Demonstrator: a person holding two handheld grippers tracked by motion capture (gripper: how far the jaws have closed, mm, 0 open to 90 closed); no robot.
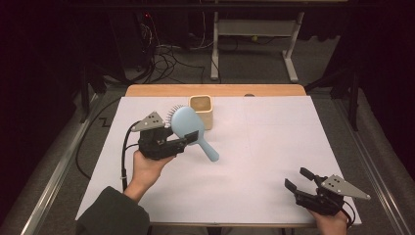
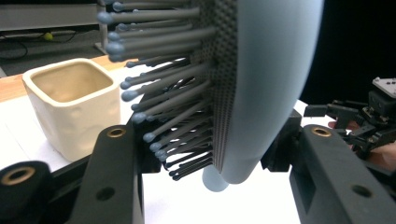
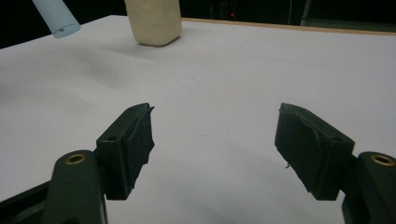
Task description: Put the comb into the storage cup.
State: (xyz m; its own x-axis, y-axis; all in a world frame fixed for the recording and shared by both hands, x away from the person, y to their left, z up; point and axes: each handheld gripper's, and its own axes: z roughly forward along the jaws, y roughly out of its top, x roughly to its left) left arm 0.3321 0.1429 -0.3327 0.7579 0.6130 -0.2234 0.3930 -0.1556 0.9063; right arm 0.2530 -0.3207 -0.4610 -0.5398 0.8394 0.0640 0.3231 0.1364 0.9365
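Observation:
A light blue hairbrush [image 1: 188,128] with grey bristles is held off the table, handle slanting down to the right. My left gripper [image 1: 188,138] is shut on the brush head, and in the left gripper view the jaws press the hairbrush [image 2: 261,88] from both sides. A cream square cup [image 1: 201,110] stands upright just behind the brush; the cup [image 2: 72,105] sits left of the bristles. My right gripper [image 1: 299,178] rests open near the table's front right corner. In the right gripper view my right gripper [image 3: 215,149] has bare white table between its jaws, with the brush handle tip [image 3: 56,16] and cup [image 3: 154,21] farther off.
White paper [image 1: 274,142] covers the wooden table [image 1: 215,90]. Beyond the table's far edge are a white desk frame [image 1: 254,39] and loose cables [image 1: 166,58] on the floor.

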